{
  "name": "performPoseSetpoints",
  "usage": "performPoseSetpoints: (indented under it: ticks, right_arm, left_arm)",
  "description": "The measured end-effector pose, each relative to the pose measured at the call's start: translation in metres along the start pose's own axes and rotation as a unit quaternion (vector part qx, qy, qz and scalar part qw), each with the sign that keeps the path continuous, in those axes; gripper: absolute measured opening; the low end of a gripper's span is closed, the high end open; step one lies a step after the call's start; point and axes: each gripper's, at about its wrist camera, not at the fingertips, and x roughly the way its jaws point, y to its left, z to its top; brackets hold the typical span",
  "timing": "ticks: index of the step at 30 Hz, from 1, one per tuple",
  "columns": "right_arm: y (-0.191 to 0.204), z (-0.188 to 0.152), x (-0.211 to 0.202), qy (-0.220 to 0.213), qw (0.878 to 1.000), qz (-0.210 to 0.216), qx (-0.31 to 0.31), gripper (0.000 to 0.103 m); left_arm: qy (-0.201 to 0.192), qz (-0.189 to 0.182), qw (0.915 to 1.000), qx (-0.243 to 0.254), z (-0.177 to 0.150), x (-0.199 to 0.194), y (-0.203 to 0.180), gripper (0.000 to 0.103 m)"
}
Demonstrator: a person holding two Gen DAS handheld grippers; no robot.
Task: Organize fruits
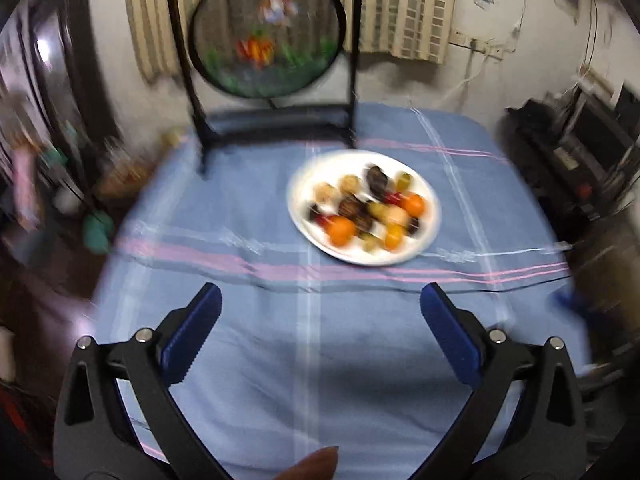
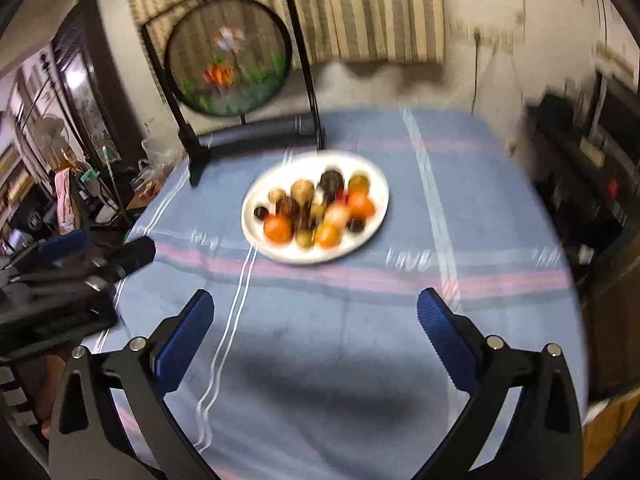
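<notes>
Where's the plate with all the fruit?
In both views the plate sits mid-table on the blue cloth, just in front of the round screen.

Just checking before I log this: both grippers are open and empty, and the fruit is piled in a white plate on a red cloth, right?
Not quite: the cloth is blue with pink and white stripes, as the right wrist view shows. The rest holds: fruit on the white plate, left gripper and right gripper open and empty.

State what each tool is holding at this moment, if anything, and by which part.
Nothing is held. The left tool and right tool both stand open over bare tablecloth; the fruits lie on the white plate beyond them.
</notes>
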Motion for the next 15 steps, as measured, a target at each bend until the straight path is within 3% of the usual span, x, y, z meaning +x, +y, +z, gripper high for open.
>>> performPoseSetpoints:
  ticks: [1, 4, 8, 11, 15]
  right_arm:
    - [0.001, -0.004, 0.009, 0.023, 1.0, 0.003, 0.0, 0.102]
    - [0.016, -0.017, 0.031, 0.073, 0.997, 0.005, -0.031, 0.102]
    - [0.025, -0.017, 0.029, 0.063, 0.995, -0.025, -0.068, 0.102]
    - [0.019, -0.012, 0.02, 0.045, 0.997, -0.016, -0.054, 0.102]
    - [0.015, -0.01, 0.019, 0.037, 0.998, -0.012, -0.046, 0.102]
  left_arm:
    - [0.012, -0.006, 0.9999, -0.009, -0.005, 0.009, 0.0, 0.101]
    - [0.037, 0.025, 0.9987, 0.022, -0.024, 0.031, -0.011, 0.101]
    - [0.039, 0.019, 0.9987, 0.027, -0.029, 0.03, -0.014, 0.101]
    - [0.013, 0.018, 0.9995, 0.023, -0.021, 0.012, -0.012, 0.101]
    - [0.008, 0.015, 0.9998, 0.014, -0.014, 0.008, -0.009, 0.101]
